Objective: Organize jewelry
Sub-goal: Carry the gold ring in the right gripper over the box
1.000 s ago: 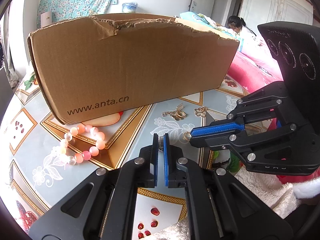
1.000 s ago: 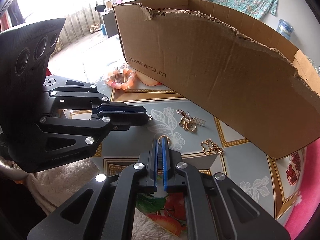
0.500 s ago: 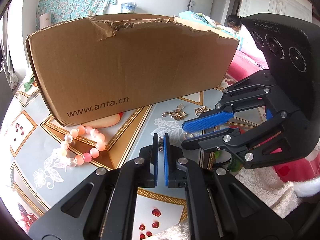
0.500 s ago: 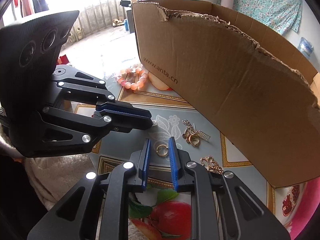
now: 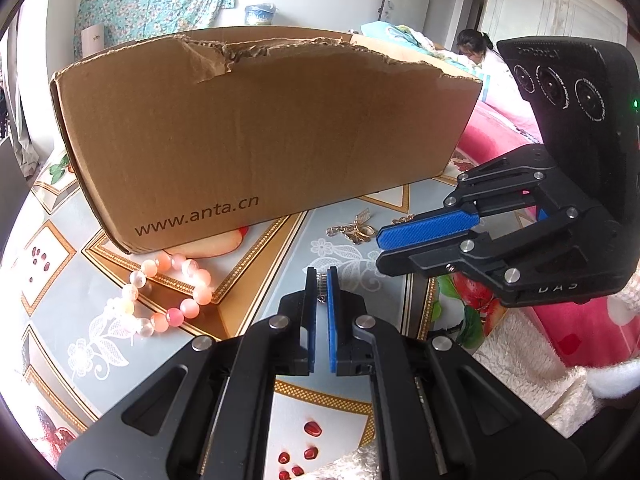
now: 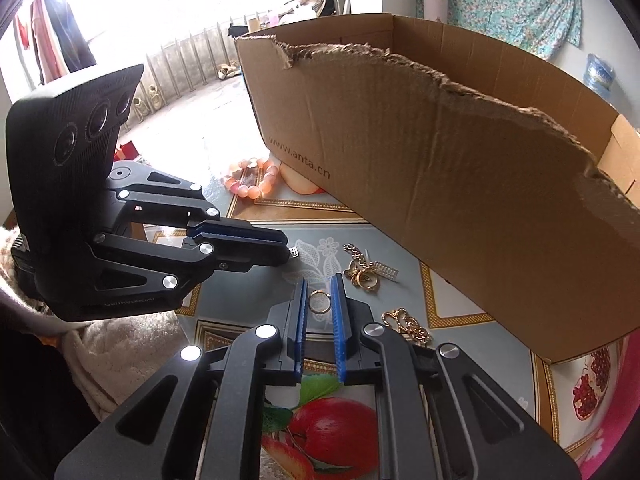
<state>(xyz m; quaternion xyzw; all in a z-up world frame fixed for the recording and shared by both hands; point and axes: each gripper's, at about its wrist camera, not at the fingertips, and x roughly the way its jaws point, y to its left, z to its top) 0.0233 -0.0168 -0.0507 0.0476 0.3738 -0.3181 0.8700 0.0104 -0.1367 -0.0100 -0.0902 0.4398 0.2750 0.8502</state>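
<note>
My left gripper [image 5: 321, 276] is shut on a small silver piece of jewelry [image 5: 321, 285], held low over the table. It also shows in the right wrist view [image 6: 280, 248]. My right gripper [image 6: 320, 284] is open, its jaws either side of a gold ring [image 6: 319, 302] that lies on the table. In the left wrist view the right gripper [image 5: 380, 250] is to the right of mine. A gold charm cluster [image 6: 366, 274] and a gold chain [image 6: 406, 324] lie nearby. A pink bead bracelet [image 5: 166, 296] lies left of the grippers.
A large torn cardboard box [image 5: 260, 136] stands open just behind the jewelry. The table has a patterned fruit cloth [image 5: 60, 280]. A fluffy white blanket [image 5: 532, 360] is at the table's right edge. A person [image 5: 476, 46] sits far behind.
My right gripper opened and let go of the gold ring, which now lies on the table between its jaws. My left gripper stayed shut on its piece.
</note>
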